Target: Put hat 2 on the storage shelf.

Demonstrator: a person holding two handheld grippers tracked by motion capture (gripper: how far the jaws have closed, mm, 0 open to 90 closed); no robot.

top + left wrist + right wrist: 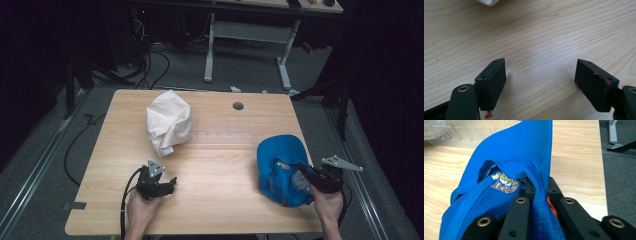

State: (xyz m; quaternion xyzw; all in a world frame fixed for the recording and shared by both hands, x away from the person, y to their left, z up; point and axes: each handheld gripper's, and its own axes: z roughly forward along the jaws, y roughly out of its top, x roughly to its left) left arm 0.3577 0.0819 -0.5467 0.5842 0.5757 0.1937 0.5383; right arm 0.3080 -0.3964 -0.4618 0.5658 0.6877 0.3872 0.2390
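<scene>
blue cap [506, 157], embroidered patch [505, 183], lettering unreadable

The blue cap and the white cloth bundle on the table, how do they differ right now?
The blue cap sits near the table's right edge, pinched by the right gripper; the white cloth bundle lies farther back, untouched, apart from the open left gripper. The cap shows a stitched label; the bundle is plain. Both are soft fabric.

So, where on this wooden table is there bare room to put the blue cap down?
The bare light wooden table is free in the middle, between the crumpled white cloth bag and the blue fabric cap, and along the near edge between the left gripper and right gripper. The back left is crowded by the bag.
</scene>
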